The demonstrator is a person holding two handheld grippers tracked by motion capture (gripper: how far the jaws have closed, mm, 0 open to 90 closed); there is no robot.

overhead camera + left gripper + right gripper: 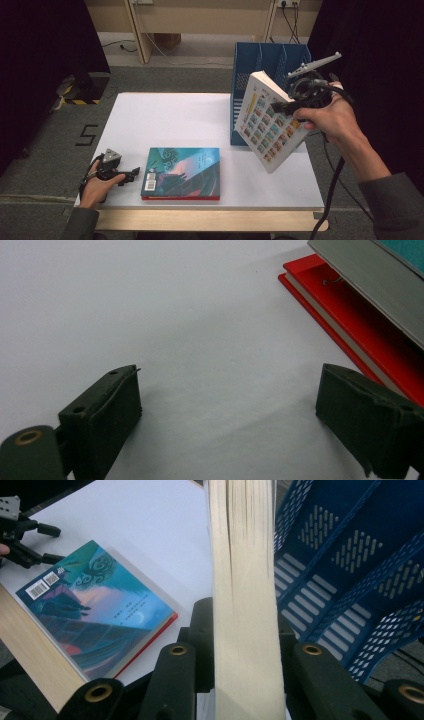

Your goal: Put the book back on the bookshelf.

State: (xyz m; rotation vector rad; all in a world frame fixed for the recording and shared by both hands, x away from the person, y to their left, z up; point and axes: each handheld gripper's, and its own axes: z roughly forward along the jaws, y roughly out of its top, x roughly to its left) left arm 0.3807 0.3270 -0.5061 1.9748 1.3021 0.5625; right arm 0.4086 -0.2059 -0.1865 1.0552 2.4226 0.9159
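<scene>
A white table [165, 120] carries a blue file rack [270, 60] at its far right edge and a small stack of two books near the front: a teal book [182, 170] lying on a red book [180, 198], whose edge shows beneath it. None of the rack's slots that can be seen holds a book so far, so the shelving looks barely begun.

One book is on its way. The white book [267, 120], its cover printed with rows of small pictures, hangs tilted in the air just in front of the rack, well clear of the tabletop. The right gripper [295, 102] pinches it at its upper edge; in the right gripper view the black jaws stand tight against both sides of the page block [245, 605], with the rack's blue lattice [345, 580] just beside it.

The left gripper [131, 174] rests low on the table, just left of the stack, its jaws spread and nothing between them; the left gripper view shows bare table there and the red book [360, 335] off to one side.

Left to do, by this reading: stand the white book in a slot, then lift the teal and red books in turn.
</scene>
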